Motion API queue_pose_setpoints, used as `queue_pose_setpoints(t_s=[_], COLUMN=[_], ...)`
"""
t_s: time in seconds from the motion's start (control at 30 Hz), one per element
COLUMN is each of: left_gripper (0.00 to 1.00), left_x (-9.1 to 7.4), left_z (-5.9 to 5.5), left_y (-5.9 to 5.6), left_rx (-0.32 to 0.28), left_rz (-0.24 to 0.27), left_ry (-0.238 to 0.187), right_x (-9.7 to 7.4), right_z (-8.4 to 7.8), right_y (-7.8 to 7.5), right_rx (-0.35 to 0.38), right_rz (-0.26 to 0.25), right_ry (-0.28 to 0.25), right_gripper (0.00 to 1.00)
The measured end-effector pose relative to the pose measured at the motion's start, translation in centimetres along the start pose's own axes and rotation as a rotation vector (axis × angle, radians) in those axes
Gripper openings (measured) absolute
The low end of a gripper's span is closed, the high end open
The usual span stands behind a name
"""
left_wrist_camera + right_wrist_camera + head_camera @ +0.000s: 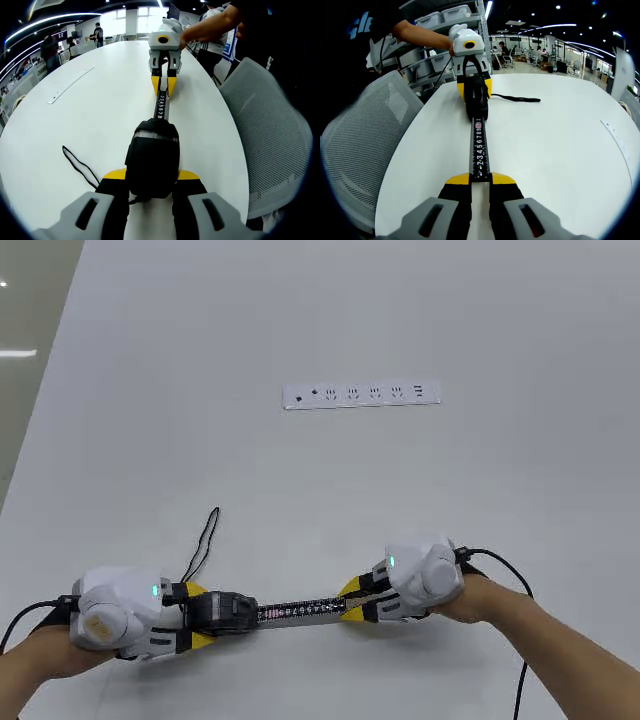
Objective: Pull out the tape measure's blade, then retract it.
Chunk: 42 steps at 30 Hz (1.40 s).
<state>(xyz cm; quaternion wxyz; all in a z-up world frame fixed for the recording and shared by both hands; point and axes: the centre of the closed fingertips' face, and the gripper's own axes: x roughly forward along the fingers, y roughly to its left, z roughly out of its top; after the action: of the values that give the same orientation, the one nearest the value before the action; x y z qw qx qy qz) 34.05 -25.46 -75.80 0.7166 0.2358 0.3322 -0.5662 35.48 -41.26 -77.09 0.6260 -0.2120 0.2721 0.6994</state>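
Head view
Table (300,320): white, with a power strip (360,394) lying far from the person, about mid-width.
Tape measure (225,611): black case at the near edge, left of centre.
Blade (300,609): drawn out level to the right, numbers facing up.
Left hand (45,650): near left, forearm coming in from the lower corner, holding the left gripper (195,615) pointed right.
Right hand (475,598): near right, forearm angled in from the lower right, holding the right gripper (352,600) pointed left.
Strap (203,545): thin black loop trailing from the case toward the far side.

Left gripper view
Left gripper: yellow-tipped jaws pressed against both sides of the tape measure.
Blade: runs straight ahead into the right gripper.
Chair (265,135): grey mesh, beside the table's edge.

Right gripper view
Right gripper: jaws closed on the blade's free end.
Tape measure: straight ahead, clamped in the left gripper, strap lying to its right.
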Motion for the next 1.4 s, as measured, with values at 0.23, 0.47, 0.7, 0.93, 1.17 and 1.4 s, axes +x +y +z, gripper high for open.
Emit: queue_pose_setpoints(t_s=[0.23, 0.47, 0.7, 0.93, 1.17, 1.4], left_gripper=[0.29, 0.29, 0.29, 0.29, 0.29, 0.29], left_x=[0.1, 0.1, 0.1, 0.1, 0.1, 0.2], left_z=[0.0, 0.0, 0.0, 0.0, 0.0, 0.0], left_y=[0.0, 0.0, 0.0, 0.0, 0.0, 0.0], left_rx=[-0.003, -0.005, -0.005, -0.007, -0.008, -0.008], left_rz=[-0.001, -0.002, 0.000, -0.003, -0.005, -0.006], left_ry=[-0.001, -0.001, 0.001, 0.002, 0.002, 0.002], right_x=[-0.3, -0.6, -0.9, -1.2, -1.5, -1.9], right_z=[-0.3, -0.6, -1.0, -1.3, -1.7, -2.1], right_y=[-0.1, -0.2, -0.1, -0.2, -0.2, -0.3], right_rx=[0.002, 0.004, 0.010, 0.011, 0.016, 0.016], right_rz=[0.001, 0.005, 0.009, 0.004, 0.003, 0.003], right_ry=[0.003, 0.005, 0.010, 0.014, 0.018, 0.024], right_gripper=[0.10, 0.10, 0.10, 0.10, 0.10, 0.10])
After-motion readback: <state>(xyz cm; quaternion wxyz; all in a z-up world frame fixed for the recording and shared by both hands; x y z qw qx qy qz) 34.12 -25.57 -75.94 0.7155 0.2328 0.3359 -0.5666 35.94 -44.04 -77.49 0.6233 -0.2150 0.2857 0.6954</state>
